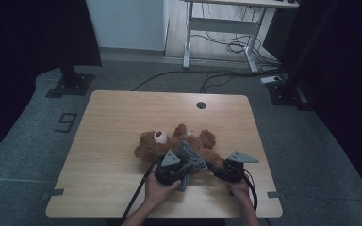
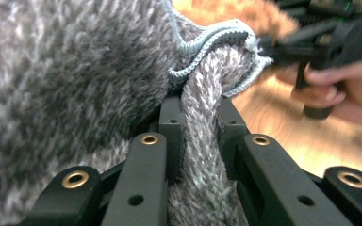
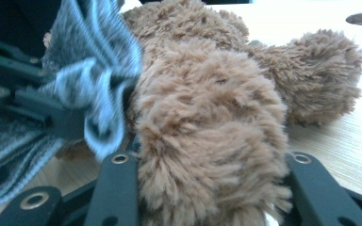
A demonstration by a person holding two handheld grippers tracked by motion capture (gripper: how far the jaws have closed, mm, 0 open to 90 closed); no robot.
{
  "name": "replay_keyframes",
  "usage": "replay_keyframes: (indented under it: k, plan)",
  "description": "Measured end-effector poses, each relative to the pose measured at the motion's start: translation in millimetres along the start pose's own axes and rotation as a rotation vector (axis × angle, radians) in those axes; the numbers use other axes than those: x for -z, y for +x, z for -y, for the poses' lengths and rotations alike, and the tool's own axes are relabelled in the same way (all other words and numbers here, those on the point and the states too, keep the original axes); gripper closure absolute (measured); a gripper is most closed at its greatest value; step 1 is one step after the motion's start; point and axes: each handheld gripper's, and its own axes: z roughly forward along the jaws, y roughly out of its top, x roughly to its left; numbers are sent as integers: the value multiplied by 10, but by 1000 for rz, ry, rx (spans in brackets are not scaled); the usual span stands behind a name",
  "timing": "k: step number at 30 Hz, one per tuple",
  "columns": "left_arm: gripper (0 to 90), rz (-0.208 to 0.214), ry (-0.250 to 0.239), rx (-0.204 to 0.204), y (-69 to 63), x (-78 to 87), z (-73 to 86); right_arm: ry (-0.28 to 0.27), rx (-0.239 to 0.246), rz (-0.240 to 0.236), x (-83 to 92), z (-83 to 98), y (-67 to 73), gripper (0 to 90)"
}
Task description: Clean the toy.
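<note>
A brown teddy bear (image 1: 169,140) lies on its back on the wooden table (image 1: 108,141), head to the left. A grey knitted garment (image 1: 189,157) covers its lower body. My left gripper (image 1: 186,167) is shut on a fold of this garment (image 2: 75,84), with the knit bunched between the jaws of that gripper (image 2: 200,113). My right gripper (image 1: 215,168) is shut on one of the bear's furry legs (image 3: 207,117), which bulges between the jaws of this gripper (image 3: 211,162). The garment's ribbed hem (image 3: 96,80) hangs just left of that leg, with the left gripper (image 3: 33,101) behind it.
A round cable hole (image 1: 201,105) sits near the table's far edge. Beyond the table stand a white desk frame (image 1: 221,26) with loose cables on the floor and two black stand bases (image 1: 70,84) (image 1: 287,92). A hand (image 2: 341,89) holds the right gripper close by.
</note>
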Motion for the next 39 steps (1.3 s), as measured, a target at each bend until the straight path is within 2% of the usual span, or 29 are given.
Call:
replay_keyframes:
  k: [4,7,9,11,12,14,15,16,17,20,21,22,23,24,25,26,27,28,30,34,38,39]
  plan:
    - [771,-51,33,-38,-45,-6,137,1,0,-2,-1,1,-7,578]
    - [771,-62,52,-41,-40,-14,230,1,-1,-7,3,1,-11,578]
    - [771,-60,49,-38,-37,5,237,-1,-1,-6,3,1,-8,577]
    - [769,-57,14,-40,-38,129,190,-2,0,-5,5,-1,-7,576]
    - [770,-57,14,-40,-38,129,190,-2,0,-5,5,-1,-7,576]
    - [770,-77,-46,-46,-16,294,103,-2,-6,-5,0,-1,-20,576]
    - [770,-103,-101,-42,34,442,8,-3,-7,-7,-2,-1,-20,576]
    - [770,-112,-125,-35,69,505,-41,0,-4,-7,0,-2,-19,576]
    - [770,-112,-125,-35,69,505,-41,0,-4,-7,0,-2,-19,576]
    - [770,-147,-162,-20,197,651,-190,-3,-5,-4,-1,-2,-14,576]
    - [770,-164,-158,-13,272,680,-228,-3,-5,-4,-1,-2,-14,576]
    - [769,-164,-158,-13,272,680,-228,-2,-5,-5,-1,-2,-16,576]
    - [769,-173,-136,8,365,654,-191,0,-4,-6,0,-3,-18,576]
    - [769,-173,-136,8,365,654,-191,1,-4,-6,-1,-2,-20,576]
    - [769,-188,-111,14,427,589,-78,-2,-5,-8,-5,-1,-21,576]
    - [769,-188,-111,14,427,589,-78,-1,-6,-9,-6,-1,-24,577]
    - [769,-194,-117,32,474,537,66,-2,-6,-10,-8,0,-26,576]
    - [771,-194,-117,32,474,537,66,0,-5,-12,-9,0,-25,576]
    - [772,-182,-135,58,498,520,178,4,-5,-13,-13,1,-22,576]
    - [773,-208,-131,29,465,599,256,15,0,-17,-9,4,-15,575]
    - [772,-205,-124,60,519,701,341,14,-3,-17,-10,3,-26,575]
    - [772,-201,-117,79,554,741,383,12,-3,-17,-11,4,-24,575]
